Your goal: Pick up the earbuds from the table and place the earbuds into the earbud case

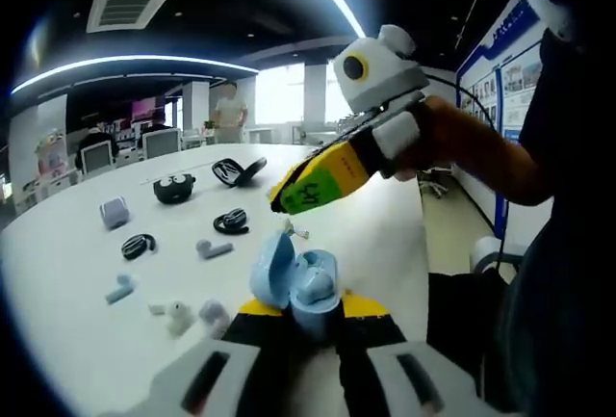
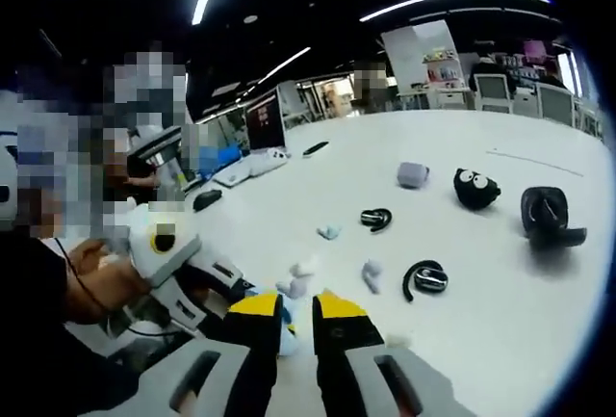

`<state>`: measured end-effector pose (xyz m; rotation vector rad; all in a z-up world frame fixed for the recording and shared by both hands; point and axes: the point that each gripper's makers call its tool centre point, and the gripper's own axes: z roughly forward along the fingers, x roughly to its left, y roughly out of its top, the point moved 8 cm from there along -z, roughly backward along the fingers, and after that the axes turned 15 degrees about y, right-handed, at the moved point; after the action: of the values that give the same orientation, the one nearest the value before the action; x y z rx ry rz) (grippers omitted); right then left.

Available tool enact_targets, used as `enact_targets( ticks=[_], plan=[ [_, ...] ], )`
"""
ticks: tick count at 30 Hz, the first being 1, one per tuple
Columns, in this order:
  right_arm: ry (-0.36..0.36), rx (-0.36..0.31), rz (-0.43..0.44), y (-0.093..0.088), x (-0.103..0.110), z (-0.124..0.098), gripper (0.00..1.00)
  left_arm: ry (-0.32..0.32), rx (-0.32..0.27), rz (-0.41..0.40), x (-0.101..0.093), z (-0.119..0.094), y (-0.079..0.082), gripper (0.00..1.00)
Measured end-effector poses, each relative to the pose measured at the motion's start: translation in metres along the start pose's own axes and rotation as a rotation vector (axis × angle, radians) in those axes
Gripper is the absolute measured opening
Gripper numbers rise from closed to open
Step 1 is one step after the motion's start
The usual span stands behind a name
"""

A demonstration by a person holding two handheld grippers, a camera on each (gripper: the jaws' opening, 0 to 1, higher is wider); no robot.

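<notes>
My left gripper (image 1: 306,313) clamps the open case (image 1: 298,287); right gripper (image 2: 296,313), nearly closed, hovers upper right holding an earbud (image 1: 292,231), I judge.

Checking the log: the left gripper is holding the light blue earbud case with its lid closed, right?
Not quite. The left gripper does hold the light blue earbud case, but the left gripper view shows its lid open, tipped up to one side.

White table (image 1: 385,224), scattered with loose earbuds (image 1: 214,248), black ear-hook earbuds (image 1: 231,221), a lilac closed case (image 1: 114,211), a black googly-eyed case (image 1: 174,188), an open black case (image 1: 236,171).
</notes>
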<state>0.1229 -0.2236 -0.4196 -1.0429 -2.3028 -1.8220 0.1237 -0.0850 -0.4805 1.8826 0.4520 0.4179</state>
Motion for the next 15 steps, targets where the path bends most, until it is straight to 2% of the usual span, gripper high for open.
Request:
enact_targets(
  ticks=[5,8,11,15],
  plan=[
    [-0.01,0.041,-0.101,0.017,-0.006,0.006,0.13,0.002,-0.003,-0.002,0.001,0.0,-0.001,0.19],
    [-0.006,0.061,-0.122,0.028,-0.012,0.016,0.12,0.005,-0.003,0.0,0.0,-0.001,-0.001,0.19],
    [0.043,0.093,-0.098,0.036,-0.019,0.034,0.11,0.009,-0.003,0.0,0.0,-0.001,-0.001,0.19],
    [0.084,0.17,-0.079,0.036,-0.032,0.062,0.11,0.01,-0.003,0.003,0.0,-0.002,-0.001,0.19]
  ],
)
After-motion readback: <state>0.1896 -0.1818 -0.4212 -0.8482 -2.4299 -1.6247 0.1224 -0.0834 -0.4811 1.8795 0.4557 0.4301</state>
